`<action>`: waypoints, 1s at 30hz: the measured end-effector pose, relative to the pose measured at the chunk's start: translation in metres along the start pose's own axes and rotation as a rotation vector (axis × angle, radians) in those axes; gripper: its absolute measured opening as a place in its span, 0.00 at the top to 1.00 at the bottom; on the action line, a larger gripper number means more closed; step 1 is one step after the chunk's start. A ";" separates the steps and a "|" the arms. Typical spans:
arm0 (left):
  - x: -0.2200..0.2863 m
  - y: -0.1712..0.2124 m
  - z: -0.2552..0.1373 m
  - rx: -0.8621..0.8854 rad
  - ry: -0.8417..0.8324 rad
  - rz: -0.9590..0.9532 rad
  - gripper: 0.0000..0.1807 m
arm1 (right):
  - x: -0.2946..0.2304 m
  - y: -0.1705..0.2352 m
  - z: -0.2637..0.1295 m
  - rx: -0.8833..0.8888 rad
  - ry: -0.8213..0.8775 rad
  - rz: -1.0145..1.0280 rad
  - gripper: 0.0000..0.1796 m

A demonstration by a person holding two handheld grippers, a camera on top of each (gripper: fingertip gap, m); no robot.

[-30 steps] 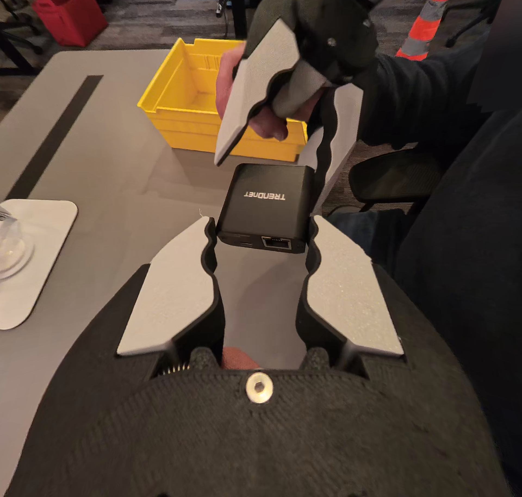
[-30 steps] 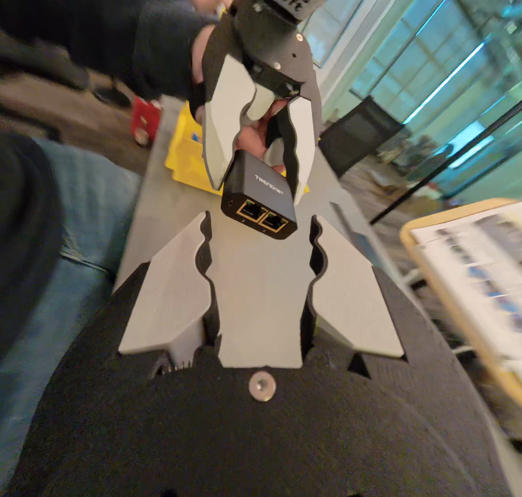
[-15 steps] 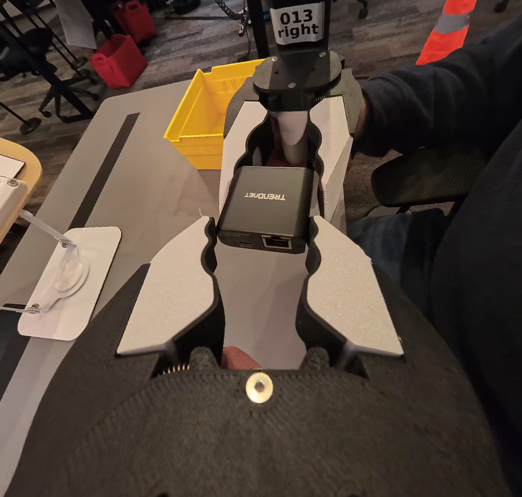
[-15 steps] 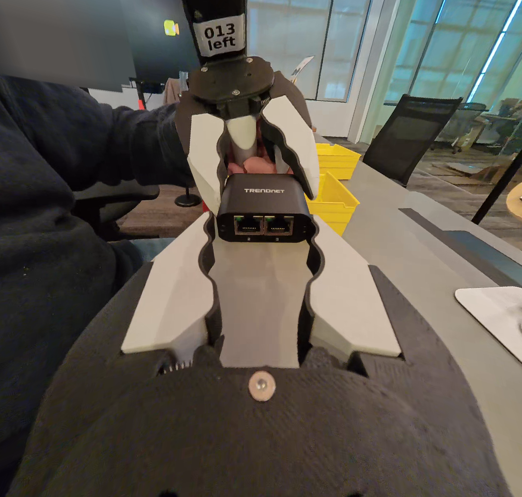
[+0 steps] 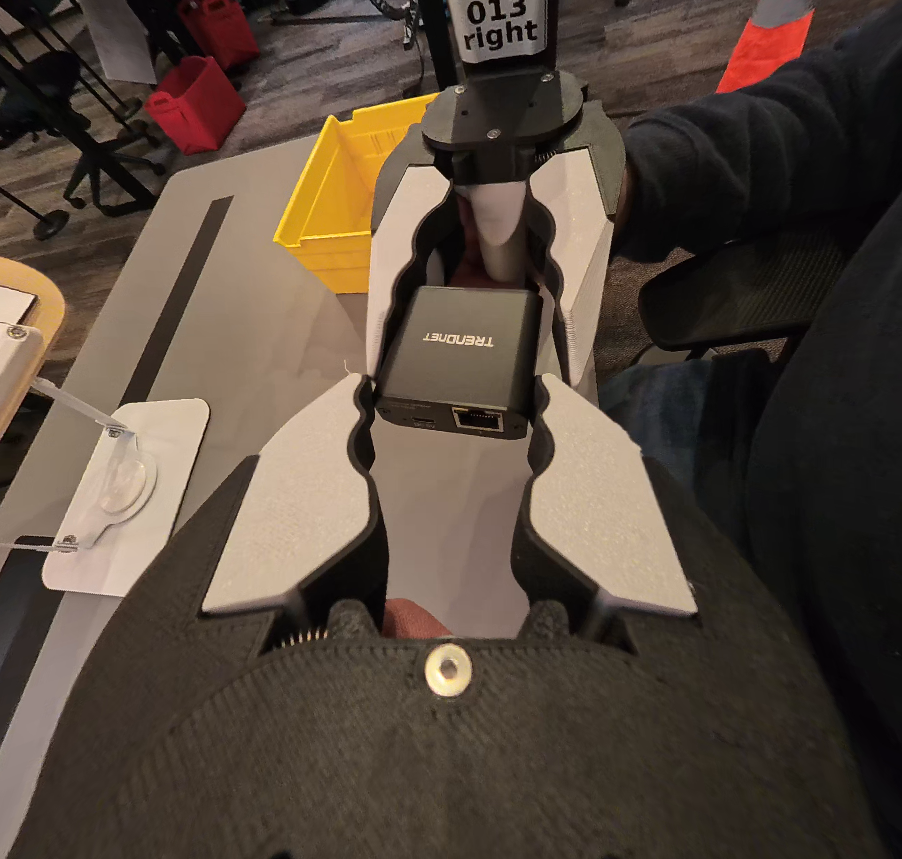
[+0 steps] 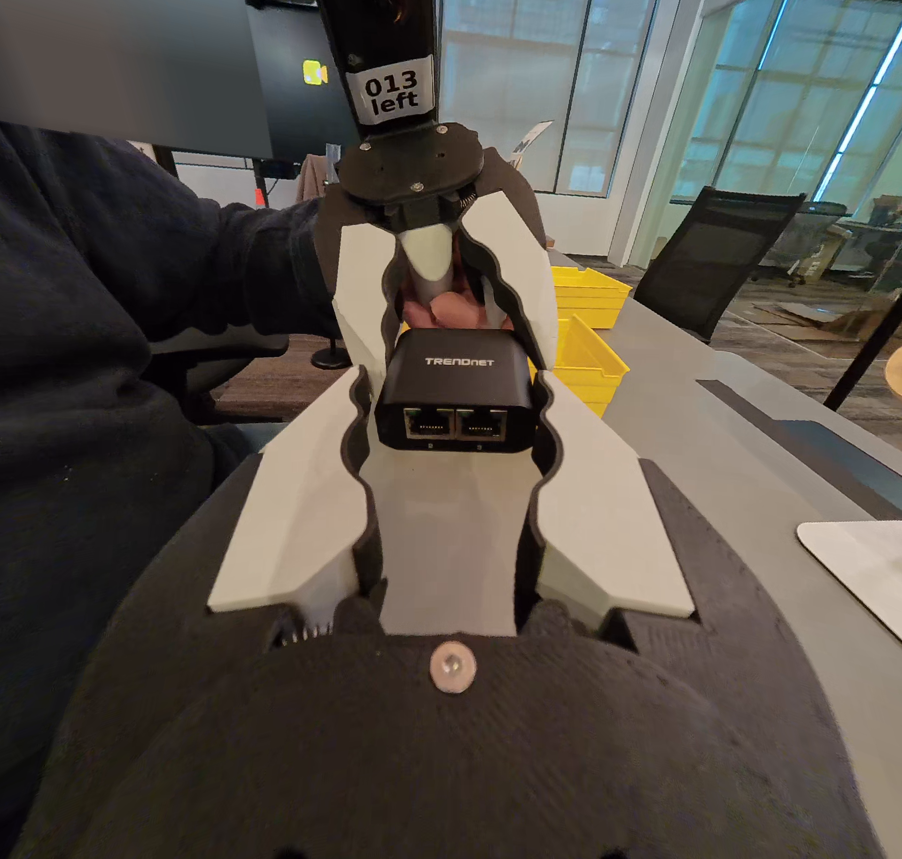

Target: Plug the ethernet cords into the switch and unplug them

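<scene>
A small black switch [image 5: 459, 347] is held in the air above the grey table [image 5: 234, 328], between my two grippers, which face each other. My left gripper [image 5: 451, 386] is shut on the end with one ethernet port and a small power port. My right gripper [image 6: 450, 379] is shut on the opposite end of the switch [image 6: 456, 377], where two empty ethernet ports face its camera. In the left wrist view the right gripper [image 5: 488, 269] shows behind the switch. In the right wrist view the left gripper [image 6: 439, 274] shows behind it. No ethernet cord is in view.
Yellow bins [image 5: 332, 211] stand on the table behind the switch and also show in the right wrist view [image 6: 585, 362]. A white mat [image 5: 146, 494] with a clear plastic piece lies to the left. A person's dark sleeve [image 5: 732, 162] and a black chair [image 6: 717, 260] are close by. The grippers are tip to tip, or close to it.
One second ago the right gripper was open and tilted off the switch. It has swung in line and closed on the switch's far end. The left gripper has kept its hold.
</scene>
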State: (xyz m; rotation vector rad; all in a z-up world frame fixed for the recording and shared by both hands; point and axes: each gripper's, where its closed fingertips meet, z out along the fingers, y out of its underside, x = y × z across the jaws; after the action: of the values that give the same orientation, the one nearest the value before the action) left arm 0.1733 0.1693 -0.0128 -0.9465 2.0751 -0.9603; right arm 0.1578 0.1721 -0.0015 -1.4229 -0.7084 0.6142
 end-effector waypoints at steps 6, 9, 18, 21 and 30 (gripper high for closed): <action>0.000 -0.004 -0.001 0.053 0.015 -0.072 0.66 | 0.000 -0.005 -0.001 0.048 0.008 0.025 0.63; 0.001 -0.006 -0.001 0.070 0.019 -0.092 0.66 | -0.001 -0.007 -0.002 0.067 0.002 0.037 0.64; 0.005 -0.012 0.000 0.105 0.054 -0.133 0.66 | -0.003 -0.011 -0.008 0.178 -0.077 0.144 0.67; 0.006 -0.015 -0.001 0.123 0.086 -0.160 0.66 | -0.004 -0.013 -0.011 0.195 -0.102 0.158 0.67; -0.006 -0.007 -0.019 0.192 0.156 -0.392 0.57 | -0.002 -0.009 -0.019 0.096 -0.038 -0.023 0.67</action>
State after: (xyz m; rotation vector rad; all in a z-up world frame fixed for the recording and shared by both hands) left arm 0.1636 0.1776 0.0041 -1.2334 1.9112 -1.4483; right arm 0.1706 0.1576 0.0075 -1.3155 -0.7147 0.6502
